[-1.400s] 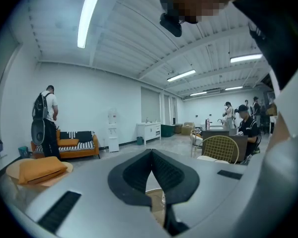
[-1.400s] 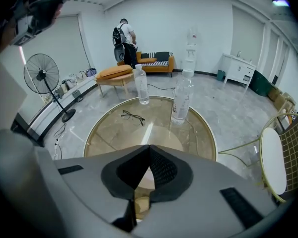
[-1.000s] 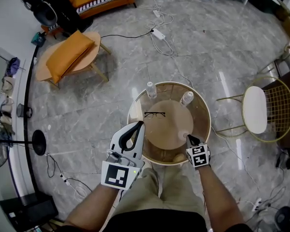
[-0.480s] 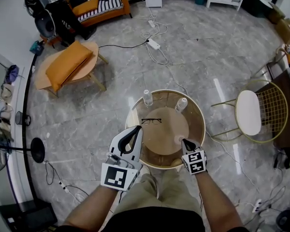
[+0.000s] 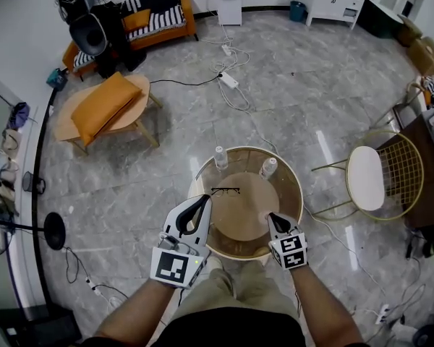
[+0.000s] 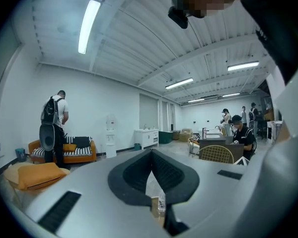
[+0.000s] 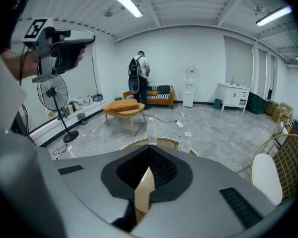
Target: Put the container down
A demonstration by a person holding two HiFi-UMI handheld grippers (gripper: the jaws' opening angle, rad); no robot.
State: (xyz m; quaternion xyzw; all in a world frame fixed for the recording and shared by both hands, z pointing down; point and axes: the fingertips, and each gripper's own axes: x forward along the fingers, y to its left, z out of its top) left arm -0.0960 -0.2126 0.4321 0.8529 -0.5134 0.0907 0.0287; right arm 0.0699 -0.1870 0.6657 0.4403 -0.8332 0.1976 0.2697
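Observation:
Two clear bottles stand upright at the far rim of the round table [image 5: 293, 194]: one at the back left [image 5: 219, 156], one at the back right [image 5: 268, 167]. Black glasses [image 5: 225, 191] lie on the wooden centre. My left gripper [image 5: 205, 200] hangs over the table's near left edge, jaws shut with nothing in them. My right gripper [image 5: 270, 216] is over the near right, also shut and empty. In the right gripper view the closed jaws [image 7: 149, 157] point down at both bottles [image 7: 151, 129] [image 7: 185, 142]. The left gripper's tips [image 6: 151, 160] meet, and a bottle [image 6: 155, 187] shows through the gap below them.
A gold wire chair with a white seat [image 5: 367, 178] stands right of the table. A low wooden table with an orange cushion [image 5: 105, 103], a sofa [image 5: 155, 20] and a person [image 5: 87, 6] are far left. Cables and a power strip [image 5: 230, 82] lie beyond; a fan's base [image 5: 54, 231] is at left.
Both grippers have risen from the table, the right one more. The table now looks smaller and lower in the head view. The bottles and glasses have not moved.

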